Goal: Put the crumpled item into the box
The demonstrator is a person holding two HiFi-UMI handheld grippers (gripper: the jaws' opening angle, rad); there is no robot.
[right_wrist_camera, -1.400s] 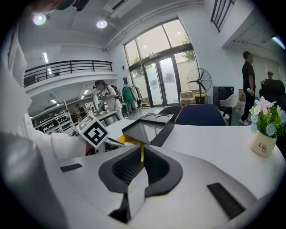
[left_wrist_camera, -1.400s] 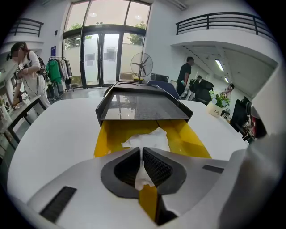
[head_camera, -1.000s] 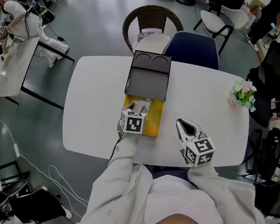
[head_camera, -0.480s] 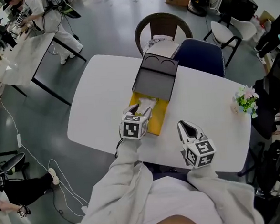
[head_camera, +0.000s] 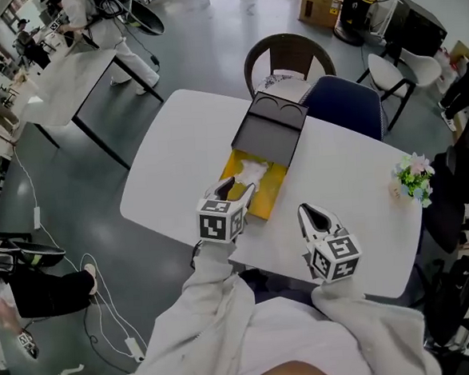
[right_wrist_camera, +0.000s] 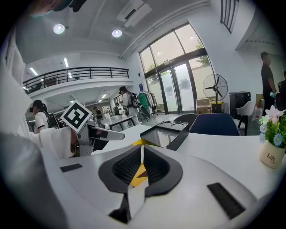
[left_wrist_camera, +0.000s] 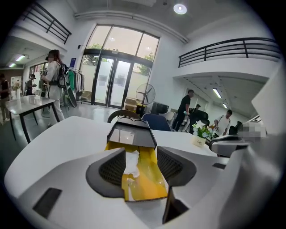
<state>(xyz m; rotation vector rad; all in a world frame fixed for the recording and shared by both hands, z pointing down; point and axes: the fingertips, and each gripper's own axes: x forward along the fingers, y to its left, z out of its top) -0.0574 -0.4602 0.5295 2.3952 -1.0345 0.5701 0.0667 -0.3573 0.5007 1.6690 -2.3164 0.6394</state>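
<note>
step: drop looks done; the tissue (head_camera: pixel 249 171) lies inside the box (head_camera: pixel 263 198), near its middle
left gripper (head_camera: pixel 236 188): jaws apart, empty, hanging over the box's near end
right gripper (head_camera: pixel 313 217): jaws together, nothing between, low over the worktop (head_camera: pixel 176 155), right of the box
next move: I'd say lift the left gripper clear
tissue: white, soft, wrinkled paper
box: long, shallow, glossy yellow inside; dark lid (head_camera: pixel 272 132) open at the far end

Crumpled white paper (head_camera: pixel 252 172) inside open yellow box (head_camera: pixel 270 198)
</note>
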